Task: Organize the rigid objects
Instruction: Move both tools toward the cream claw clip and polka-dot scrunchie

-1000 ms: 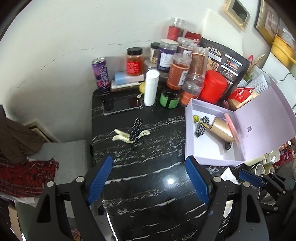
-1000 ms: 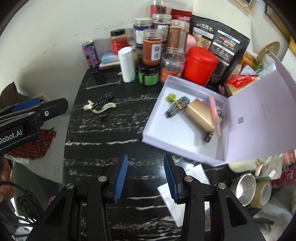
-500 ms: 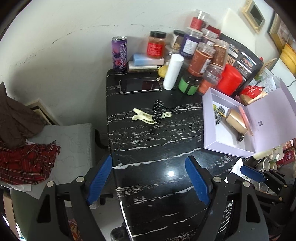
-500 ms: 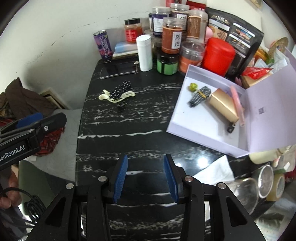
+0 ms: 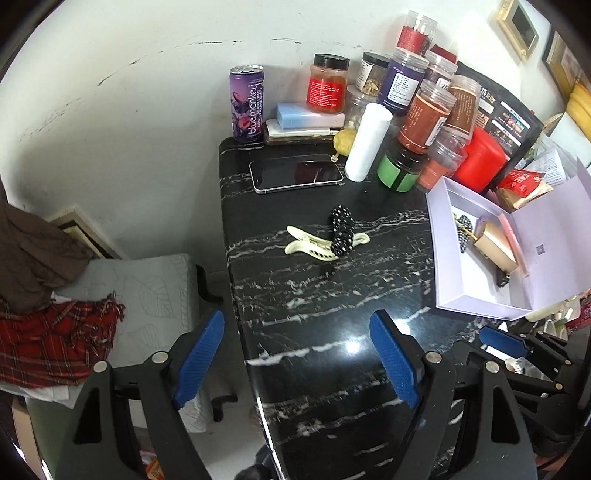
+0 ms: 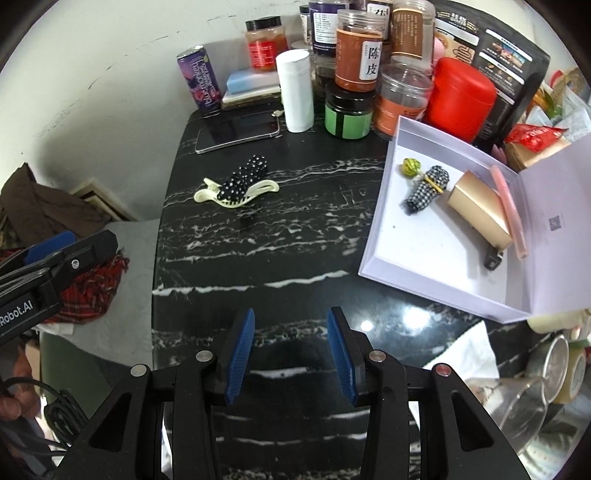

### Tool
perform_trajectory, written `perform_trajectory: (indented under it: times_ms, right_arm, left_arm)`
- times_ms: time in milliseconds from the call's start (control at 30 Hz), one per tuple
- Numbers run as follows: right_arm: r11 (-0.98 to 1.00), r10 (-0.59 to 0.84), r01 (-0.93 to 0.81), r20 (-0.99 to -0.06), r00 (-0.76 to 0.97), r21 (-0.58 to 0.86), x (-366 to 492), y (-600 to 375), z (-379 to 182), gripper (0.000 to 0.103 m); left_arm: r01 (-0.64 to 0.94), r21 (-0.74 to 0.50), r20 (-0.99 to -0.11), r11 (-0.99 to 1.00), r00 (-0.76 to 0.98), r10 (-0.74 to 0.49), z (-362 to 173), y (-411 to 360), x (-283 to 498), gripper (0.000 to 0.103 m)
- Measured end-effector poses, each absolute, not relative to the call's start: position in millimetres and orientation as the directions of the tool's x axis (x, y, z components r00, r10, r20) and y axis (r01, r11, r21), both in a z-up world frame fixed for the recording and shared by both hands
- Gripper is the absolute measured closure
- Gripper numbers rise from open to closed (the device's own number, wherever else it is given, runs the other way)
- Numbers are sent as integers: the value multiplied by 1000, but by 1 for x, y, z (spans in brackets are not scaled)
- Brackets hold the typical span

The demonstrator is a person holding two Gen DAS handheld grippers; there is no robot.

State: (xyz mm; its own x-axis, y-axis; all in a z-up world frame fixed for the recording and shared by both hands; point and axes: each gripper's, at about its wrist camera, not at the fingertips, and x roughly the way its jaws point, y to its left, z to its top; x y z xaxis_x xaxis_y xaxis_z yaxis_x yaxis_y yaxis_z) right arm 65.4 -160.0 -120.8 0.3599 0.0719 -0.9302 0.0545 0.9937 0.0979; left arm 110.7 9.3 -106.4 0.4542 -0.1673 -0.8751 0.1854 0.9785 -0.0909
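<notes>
Hovering over the black table (image 6: pixel 295 266), left gripper (image 5: pixel 297 363) and right gripper (image 6: pixel 291 354) both released, empty.

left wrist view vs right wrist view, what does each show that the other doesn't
Only the left wrist view shows the gold picture frame on the wall and the yellow item beside the white tube.

Only the right wrist view shows the steel pot and glass jug beyond the table's edge, and a person's hand at the lower left.

Both show the cream hair clip with the dotted clip across it, the phone, the purple can and the open white box. Both grippers' jaws are empty.
</notes>
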Motion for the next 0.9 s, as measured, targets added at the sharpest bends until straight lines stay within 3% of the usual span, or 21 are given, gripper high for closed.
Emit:
perform_trajectory:
  times_ms: [200,400,900]
  right_arm:
    - [994,66,63,-934,350,94,88,-159,-133,62]
    - [992,73,73,-932,355,106,117,-160,-141,50]
    - [987,151,-8,-917,369,159,198,-144,-168,49]
  left_arm:
    - [208,-95,-882,973,436,-179,-121,9,134,21]
    - [192,-122,-880,974,432,-196,-139,15,152,21]
    - [70,-119,-880,990,454,-138,-167,32,182,21]
